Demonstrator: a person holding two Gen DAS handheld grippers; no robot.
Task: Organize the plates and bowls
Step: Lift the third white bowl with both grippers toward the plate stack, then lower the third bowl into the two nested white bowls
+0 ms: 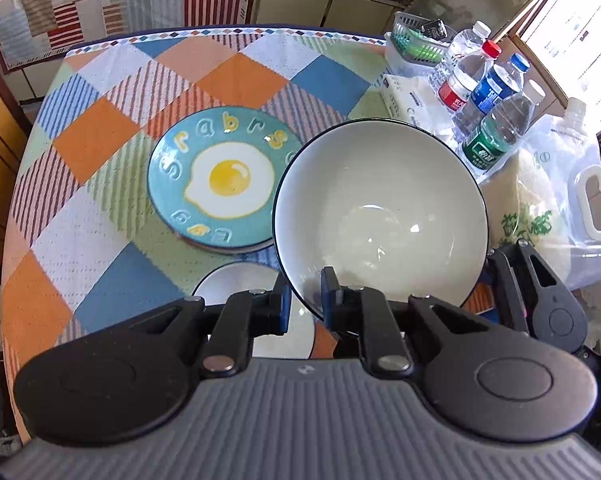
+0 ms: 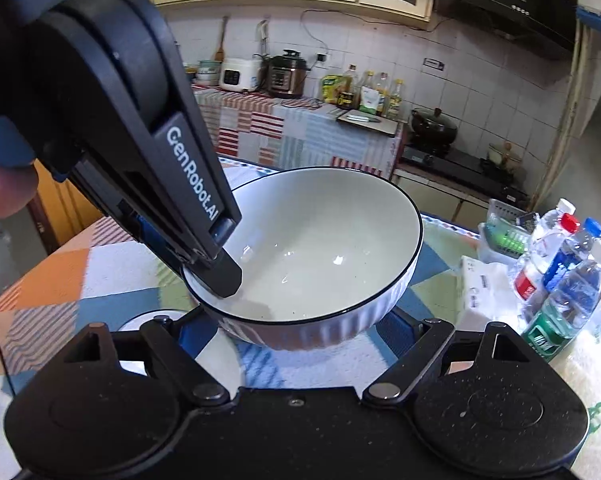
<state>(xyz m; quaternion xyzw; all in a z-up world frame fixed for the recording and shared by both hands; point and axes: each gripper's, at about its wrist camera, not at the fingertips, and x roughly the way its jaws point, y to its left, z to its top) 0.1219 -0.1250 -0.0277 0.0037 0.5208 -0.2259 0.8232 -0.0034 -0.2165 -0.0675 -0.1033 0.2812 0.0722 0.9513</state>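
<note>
A white bowl (image 1: pixel 380 208) with a dark rim and ribbed outer wall hangs above the checked tablecloth (image 1: pixel 112 152). My left gripper (image 1: pixel 305 300) is shut on its near rim, one finger inside and one outside. In the right wrist view it comes down from the upper left onto the bowl (image 2: pixel 320 248). My right gripper (image 2: pixel 300 332) stands wide around the bowl's lower wall, tips hidden beneath it; one of its fingers (image 1: pixel 500 276) shows against the bowl's right side. A teal fried-egg plate (image 1: pixel 224 180) tops a small stack. A white plate (image 1: pixel 236 280) lies below the left gripper.
Several water bottles (image 1: pixel 488 96) stand at the table's right edge beside a green basket (image 1: pixel 416 40), a tissue pack (image 1: pixel 408 96), a bag of rice (image 1: pixel 536 216) and a clear jug (image 1: pixel 592 196). A kitchen counter with a stove (image 2: pixel 452 156) lies behind.
</note>
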